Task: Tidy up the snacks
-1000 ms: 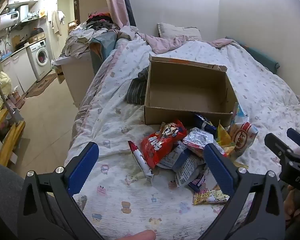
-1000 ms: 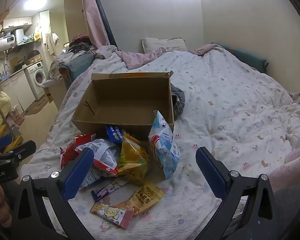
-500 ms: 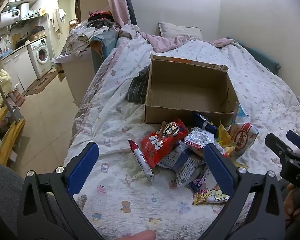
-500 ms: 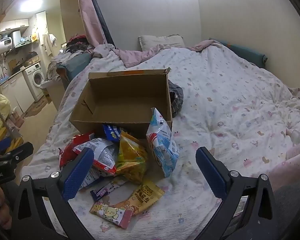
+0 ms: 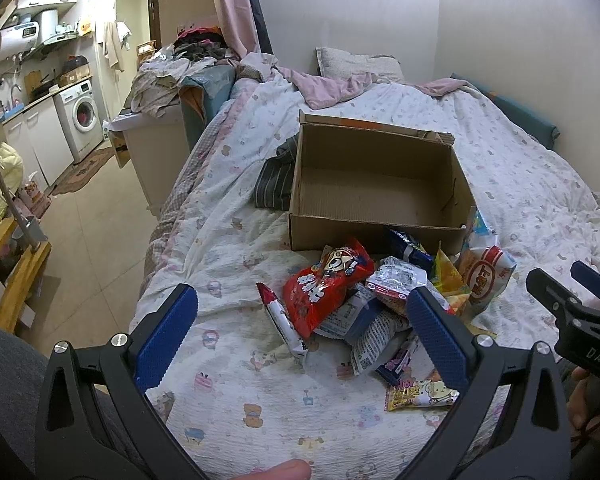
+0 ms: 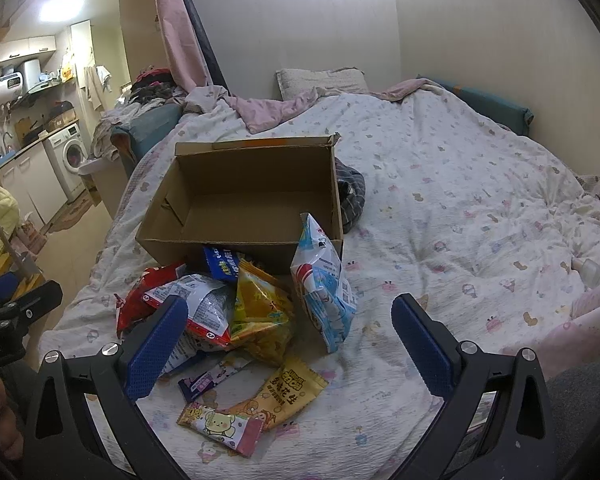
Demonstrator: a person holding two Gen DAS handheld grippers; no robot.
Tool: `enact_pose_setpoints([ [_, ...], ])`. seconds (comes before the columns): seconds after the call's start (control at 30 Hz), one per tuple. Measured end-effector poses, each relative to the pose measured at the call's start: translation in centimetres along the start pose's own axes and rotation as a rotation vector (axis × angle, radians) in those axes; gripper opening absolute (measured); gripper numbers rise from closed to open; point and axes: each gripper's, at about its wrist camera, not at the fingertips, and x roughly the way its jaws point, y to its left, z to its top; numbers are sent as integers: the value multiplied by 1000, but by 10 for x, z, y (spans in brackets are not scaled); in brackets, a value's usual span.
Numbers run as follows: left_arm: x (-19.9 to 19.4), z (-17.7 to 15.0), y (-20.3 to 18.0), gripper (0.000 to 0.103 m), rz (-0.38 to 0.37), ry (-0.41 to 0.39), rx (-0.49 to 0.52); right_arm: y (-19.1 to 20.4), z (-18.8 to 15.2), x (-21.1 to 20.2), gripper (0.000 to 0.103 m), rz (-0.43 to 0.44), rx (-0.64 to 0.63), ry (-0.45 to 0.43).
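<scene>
We are easing both grippers a little nearer the bed than a second ago; nothing else is changing. The left gripper [image 5: 302, 334] and right gripper [image 6: 288, 344] are hanging wide and empty. The snacks [image 6: 236, 312] are lying heaped just near of the empty box [image 6: 244, 196], so we judge sorting is only starting.

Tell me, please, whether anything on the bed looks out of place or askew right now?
Yes. The snack packets lie in a loose heap on the quilt in front of the cardboard box, which is empty. A blue-and-white bag leans tilted against the box's front corner. Both grippers are open, holding nothing.
</scene>
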Motion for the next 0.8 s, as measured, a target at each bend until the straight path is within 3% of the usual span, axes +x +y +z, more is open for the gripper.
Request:
enact_pose_setpoints([
  [0.8, -3, 0, -1, 103, -10, -4, -2, 1, 0, -1, 103, -1, -3, -5],
])
